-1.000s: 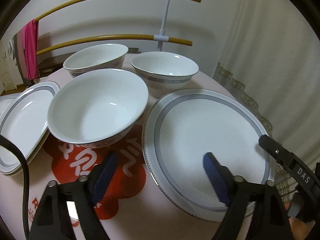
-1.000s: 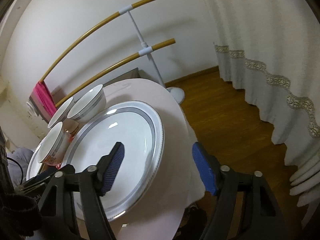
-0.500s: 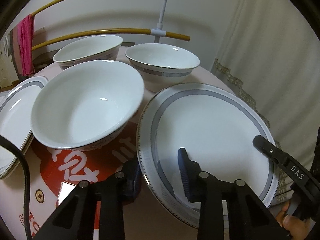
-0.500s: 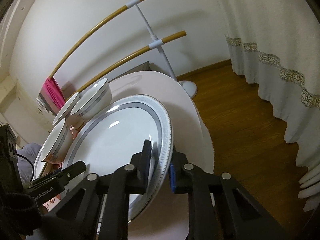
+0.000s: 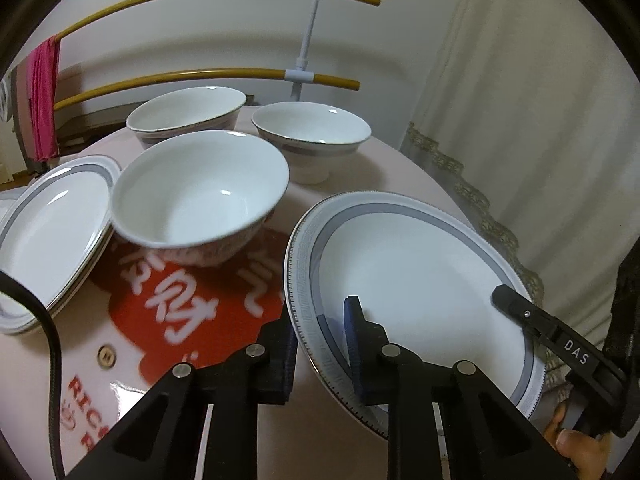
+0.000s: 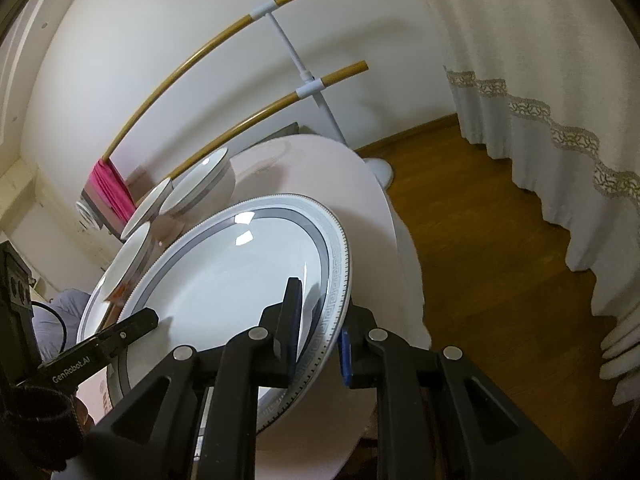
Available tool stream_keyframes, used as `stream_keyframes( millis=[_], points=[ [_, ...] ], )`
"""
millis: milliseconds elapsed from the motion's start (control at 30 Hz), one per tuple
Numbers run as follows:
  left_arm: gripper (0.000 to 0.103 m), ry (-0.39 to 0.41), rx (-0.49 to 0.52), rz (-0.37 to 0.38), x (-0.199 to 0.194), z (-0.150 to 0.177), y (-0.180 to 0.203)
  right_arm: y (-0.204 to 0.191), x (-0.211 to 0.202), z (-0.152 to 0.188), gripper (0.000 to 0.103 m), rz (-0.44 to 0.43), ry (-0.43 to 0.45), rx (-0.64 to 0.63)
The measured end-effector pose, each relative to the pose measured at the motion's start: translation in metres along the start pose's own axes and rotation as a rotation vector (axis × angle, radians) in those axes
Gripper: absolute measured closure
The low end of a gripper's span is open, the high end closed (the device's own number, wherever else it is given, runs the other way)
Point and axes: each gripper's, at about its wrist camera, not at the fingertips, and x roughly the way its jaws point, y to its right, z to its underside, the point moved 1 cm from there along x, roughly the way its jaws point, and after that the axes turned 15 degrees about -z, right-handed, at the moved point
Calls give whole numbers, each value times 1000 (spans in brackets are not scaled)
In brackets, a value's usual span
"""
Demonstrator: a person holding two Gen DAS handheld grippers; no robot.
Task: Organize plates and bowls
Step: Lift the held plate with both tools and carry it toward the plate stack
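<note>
A large white plate with a grey band (image 5: 420, 280) is lifted off the round table, held by both grippers. My left gripper (image 5: 320, 340) is shut on its near left rim. My right gripper (image 6: 316, 324) is shut on its right rim; the plate (image 6: 240, 276) fills that view, tilted. A white bowl (image 5: 200, 196) sits on the table left of the plate. Two more bowls (image 5: 188, 114) (image 5: 312, 136) stand behind it. A stack of matching plates (image 5: 48, 232) lies at the far left.
The pink round table (image 5: 380, 168) carries a red printed mat (image 5: 180, 304). A drying rack with yellow bars (image 5: 304, 76) and a pink towel (image 5: 40, 96) stands behind. A white curtain (image 6: 540, 120) hangs at the right over wooden floor (image 6: 480, 240).
Both grippers went from open to shut on the plate's rim. The plate has risen off the table and tilted.
</note>
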Motion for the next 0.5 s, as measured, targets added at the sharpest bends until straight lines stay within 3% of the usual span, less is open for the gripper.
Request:
stream_keyframes(
  millis=[500],
  points=[
    [85,56,5,-2,-77,54,-71,-54,-15,56,84,-31,-42,7]
  ],
)
